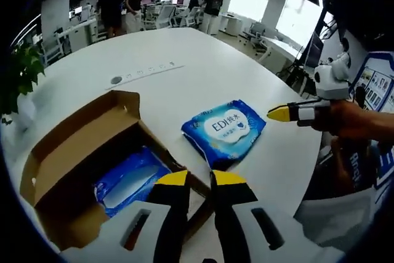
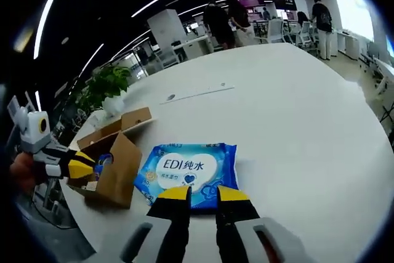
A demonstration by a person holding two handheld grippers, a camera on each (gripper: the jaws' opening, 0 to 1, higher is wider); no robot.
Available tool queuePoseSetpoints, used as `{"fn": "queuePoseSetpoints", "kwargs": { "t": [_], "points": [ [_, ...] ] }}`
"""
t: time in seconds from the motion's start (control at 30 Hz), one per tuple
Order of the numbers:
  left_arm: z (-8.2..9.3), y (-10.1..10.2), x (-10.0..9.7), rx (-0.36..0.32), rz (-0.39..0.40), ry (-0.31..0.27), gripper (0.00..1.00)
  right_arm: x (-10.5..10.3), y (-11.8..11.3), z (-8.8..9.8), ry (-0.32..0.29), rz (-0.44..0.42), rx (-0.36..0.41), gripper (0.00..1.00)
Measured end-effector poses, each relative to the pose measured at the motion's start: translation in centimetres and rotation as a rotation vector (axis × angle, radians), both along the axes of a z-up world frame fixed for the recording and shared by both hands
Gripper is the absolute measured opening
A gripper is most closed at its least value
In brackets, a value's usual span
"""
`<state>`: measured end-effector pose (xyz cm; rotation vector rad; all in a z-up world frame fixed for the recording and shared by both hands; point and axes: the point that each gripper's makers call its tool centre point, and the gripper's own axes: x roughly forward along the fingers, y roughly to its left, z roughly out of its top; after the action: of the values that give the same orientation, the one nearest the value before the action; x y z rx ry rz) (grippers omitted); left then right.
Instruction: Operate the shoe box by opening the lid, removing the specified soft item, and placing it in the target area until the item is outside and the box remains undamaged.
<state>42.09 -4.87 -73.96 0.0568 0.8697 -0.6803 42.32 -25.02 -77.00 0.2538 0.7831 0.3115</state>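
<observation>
I had the shoe box (image 1: 74, 152) open on the white table (image 1: 203, 66), lid flap folded back, w/ one blue wipes pack (image 1: 126, 180) lying inside on the bottom. A second pack of wipes (image 1: 225, 130) lay flat on the table just beside the box, label up, outside it and apart from the cardboard.

Left gripper (image 1: 197, 180) sat over the near edge of the box, yellow tips nearly together w/ a slim gap, nothing between them. Right gripper (image 2: 203, 194) hovered at the near edge of the pack on the table (image 2: 188, 173), tips close together too, a narrow gap left, holding nothing; I couldn't tell if it touched the wrapper. In the left gripper view the right one came in from the side w/ a hand (image 1: 354, 118) on it, well apart from the pack.

My read on handling: both packs looked like soft, squashy film pouches, prob. moderately light but floppy, and the glossy wrapper would be slick. A grab in the flat middle would likely just skid or pucker the film; better to pinch a short end or the sealed seam, where there's a firm edge to bite. For the one in the box, I'd come in from above at its exposed end, keeping the tips off the cardboard walls, since the box is thin board and would dent or tear if levered against. The pack would sag when lifted, so a low carry seemed wise.
</observation>
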Motion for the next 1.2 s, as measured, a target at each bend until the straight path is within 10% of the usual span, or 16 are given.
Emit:
{"fn": "queuePoseSetpoints", "kwargs": {
  "t": [0.2, 1.2],
  "points": [
    [1.2, 1.5, -0.1, -0.093, 0.038, -0.038, 0.15, -0.6, 1.7, 0.4, -0.007, 0.011, -0.001, 0.13],
    [4.1, 13.1, -1.9, -0.133, 0.162, -0.139, 0.29, -0.8, 9.7, 3.5, -0.066, 0.090, 0.017, 0.24]
  ]
}}
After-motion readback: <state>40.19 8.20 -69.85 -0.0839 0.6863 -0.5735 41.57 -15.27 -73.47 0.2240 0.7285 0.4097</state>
